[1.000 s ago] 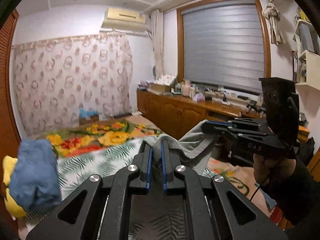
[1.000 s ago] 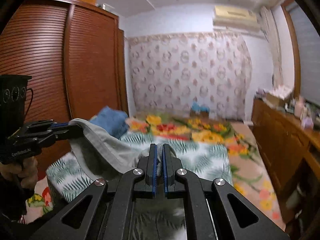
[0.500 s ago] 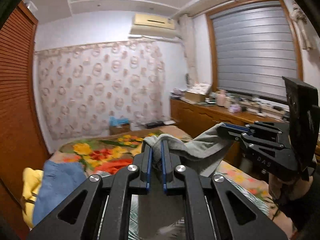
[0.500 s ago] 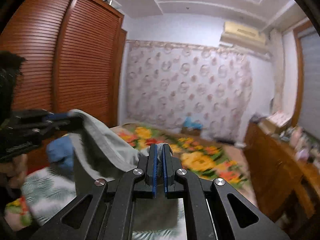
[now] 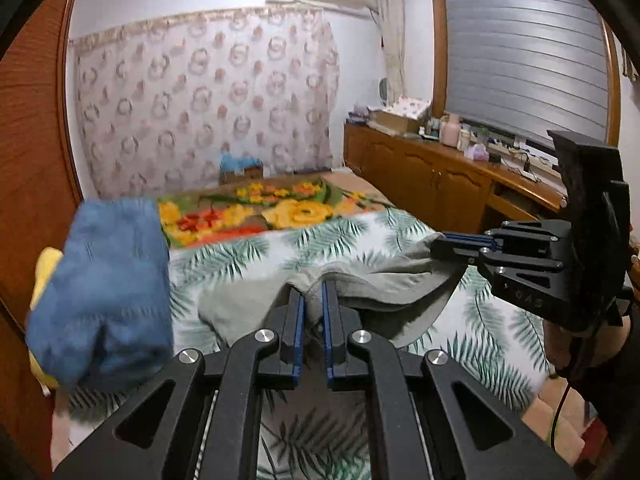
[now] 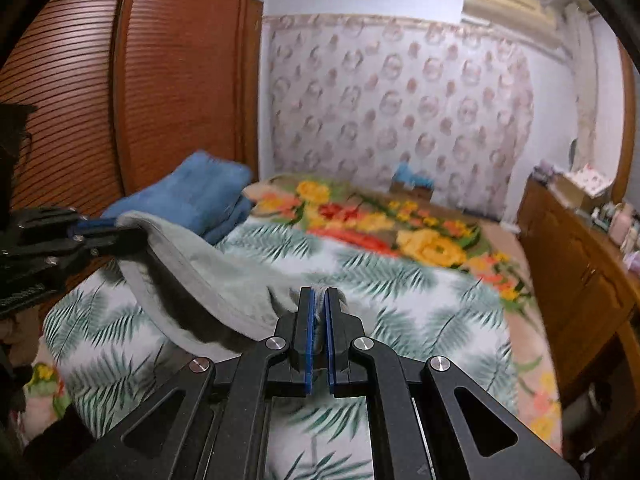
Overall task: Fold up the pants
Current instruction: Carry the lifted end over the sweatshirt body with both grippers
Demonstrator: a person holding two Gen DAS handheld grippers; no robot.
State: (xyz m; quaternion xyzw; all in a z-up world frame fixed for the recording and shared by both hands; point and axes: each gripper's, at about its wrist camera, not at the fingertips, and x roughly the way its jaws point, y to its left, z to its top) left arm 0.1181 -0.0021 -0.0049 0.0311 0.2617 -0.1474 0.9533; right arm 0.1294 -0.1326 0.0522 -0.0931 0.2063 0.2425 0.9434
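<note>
Grey pants (image 5: 384, 280) hang stretched between my two grippers above the bed. In the left wrist view my left gripper (image 5: 312, 294) is shut on one bunched edge of the cloth. My right gripper (image 5: 440, 245) comes in from the right, clamped on the other edge. The right wrist view shows the same from the other side: my right gripper (image 6: 319, 298) pinches the pants (image 6: 200, 276), and the left gripper (image 6: 116, 229) holds the far end at the left. The cloth between them sags toward the palm-leaf sheet (image 6: 420, 308).
A folded blue cloth (image 5: 104, 280) lies on a yellow item (image 5: 44, 272) at the bed's left side. A floral blanket (image 6: 380, 224) covers the far end of the bed. A wooden cabinet (image 5: 432, 184) with clutter runs along the right, and a slatted wardrobe (image 6: 160, 80) stands left.
Both grippers have come down and forward over the bed with the pants still held. The cloth now hangs lower, close to the sheet.
</note>
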